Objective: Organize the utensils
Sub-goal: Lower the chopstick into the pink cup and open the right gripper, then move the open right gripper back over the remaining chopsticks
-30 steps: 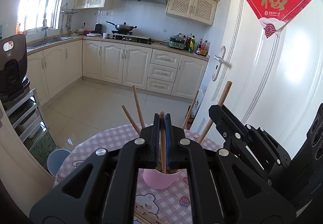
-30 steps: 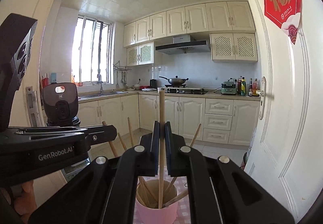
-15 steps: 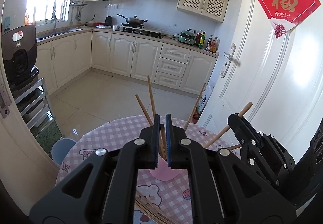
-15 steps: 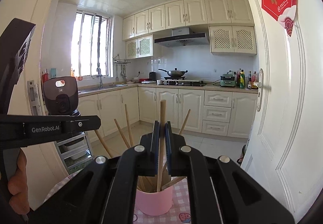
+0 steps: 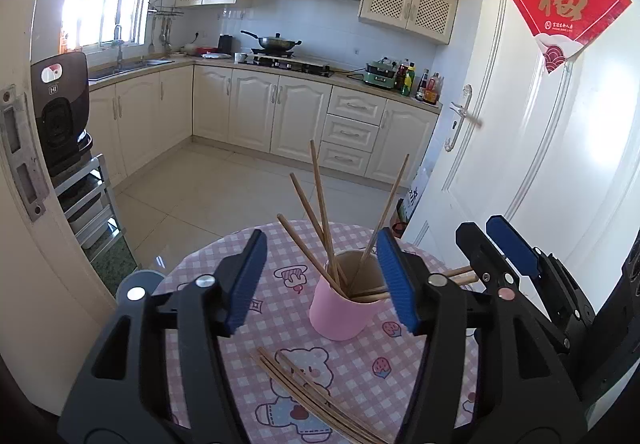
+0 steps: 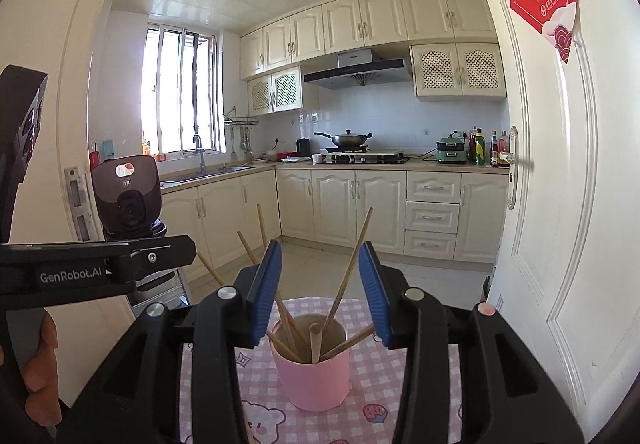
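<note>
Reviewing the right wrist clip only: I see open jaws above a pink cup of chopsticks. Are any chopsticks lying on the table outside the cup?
Observer: Yes. The left wrist view shows a bundle of loose chopsticks lying flat on the checked tablecloth, on the camera's side of the pink cup.
Operator: I only see the left gripper side-on. Is it holding one?
Observer: No. The left gripper is open, with nothing gripped between its blue pads; the cup shows through the gap.
</note>
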A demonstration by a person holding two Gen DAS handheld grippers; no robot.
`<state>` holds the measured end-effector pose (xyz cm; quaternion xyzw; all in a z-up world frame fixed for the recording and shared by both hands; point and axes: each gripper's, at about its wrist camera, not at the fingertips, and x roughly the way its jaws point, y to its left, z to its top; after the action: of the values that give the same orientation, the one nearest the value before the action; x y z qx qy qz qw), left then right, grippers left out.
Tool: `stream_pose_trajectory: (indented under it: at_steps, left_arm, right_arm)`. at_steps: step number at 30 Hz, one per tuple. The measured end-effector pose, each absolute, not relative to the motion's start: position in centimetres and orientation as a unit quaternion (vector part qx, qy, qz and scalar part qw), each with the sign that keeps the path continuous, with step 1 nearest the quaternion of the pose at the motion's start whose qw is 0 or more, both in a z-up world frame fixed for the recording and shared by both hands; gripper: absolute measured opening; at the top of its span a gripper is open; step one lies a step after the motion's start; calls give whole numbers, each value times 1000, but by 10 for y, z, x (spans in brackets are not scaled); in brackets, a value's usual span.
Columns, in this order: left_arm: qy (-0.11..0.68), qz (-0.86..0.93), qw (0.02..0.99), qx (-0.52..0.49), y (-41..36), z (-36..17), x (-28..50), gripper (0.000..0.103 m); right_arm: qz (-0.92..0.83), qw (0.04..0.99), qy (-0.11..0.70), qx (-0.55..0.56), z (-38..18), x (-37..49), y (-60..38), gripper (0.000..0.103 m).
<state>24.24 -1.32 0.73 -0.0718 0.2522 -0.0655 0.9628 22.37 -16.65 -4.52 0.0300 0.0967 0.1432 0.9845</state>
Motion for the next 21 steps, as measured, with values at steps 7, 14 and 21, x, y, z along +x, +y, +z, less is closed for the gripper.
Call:
stream_pose_trajectory:
  at_steps: [7, 14, 21]
  left_arm:
    - [247, -59, 965, -62, -4, 4, 215, 75]
    - [287, -41, 956, -43, 13, -30, 188, 79]
    - [345, -36, 935, -77, 31, -78, 174, 80]
  right_arm:
    - [145, 984, 100, 27, -44, 200, -170, 45]
    - [170, 974, 148, -5, -69, 176, -165, 48]
    - [205, 950, 229, -56, -124, 169, -138, 51]
